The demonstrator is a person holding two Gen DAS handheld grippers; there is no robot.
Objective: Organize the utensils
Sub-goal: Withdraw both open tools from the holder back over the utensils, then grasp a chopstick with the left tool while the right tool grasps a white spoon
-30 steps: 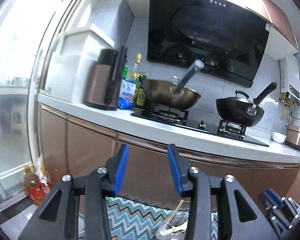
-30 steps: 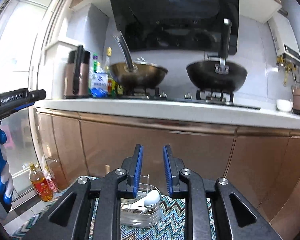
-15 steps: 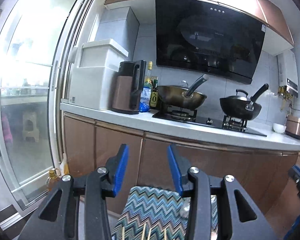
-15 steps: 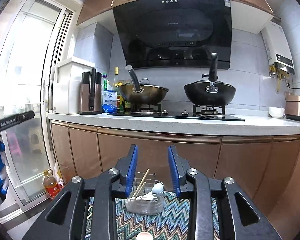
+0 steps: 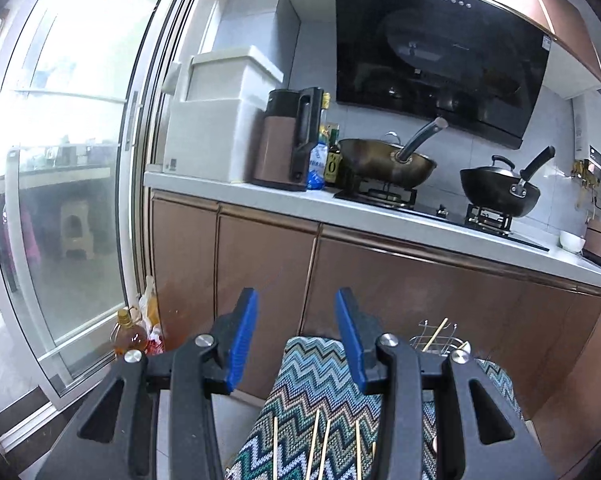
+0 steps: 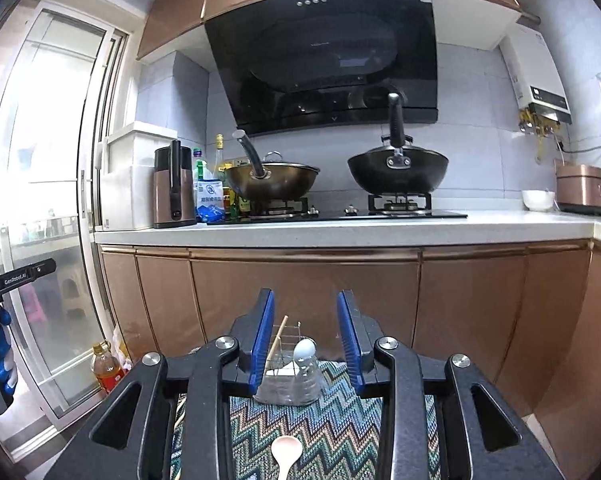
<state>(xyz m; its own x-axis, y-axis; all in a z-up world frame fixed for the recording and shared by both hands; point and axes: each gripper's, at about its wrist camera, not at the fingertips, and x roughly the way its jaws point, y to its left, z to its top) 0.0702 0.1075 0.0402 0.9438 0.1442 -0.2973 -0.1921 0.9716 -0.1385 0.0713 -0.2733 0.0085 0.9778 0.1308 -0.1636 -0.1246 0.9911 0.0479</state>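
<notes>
two hand-held grippers hover over a zigzag cloth in a kitchen, both empty.

the left gripper [image 5: 296, 334] has its jaws partly apart, holding nothing, above the zigzag cloth [image 5: 320, 376] where thin wooden chopsticks [image 5: 316, 446] lie. the right gripper [image 6: 305, 338] has jaws that have just been opening, nothing between them. beyond it, a clear holder [image 6: 290, 380] on the cloth contains a white spoon [image 6: 303, 350] and one chopstick [image 6: 278, 338]. another spoon [image 6: 285, 454] lies nearer on the cloth.

A home kitchen: beyond the claw [image 6: 305, 338], two woks [image 6: 397, 174] on a gas hob [image 6: 340, 213], a black extractor hood [image 6: 324, 60] above.
</notes>
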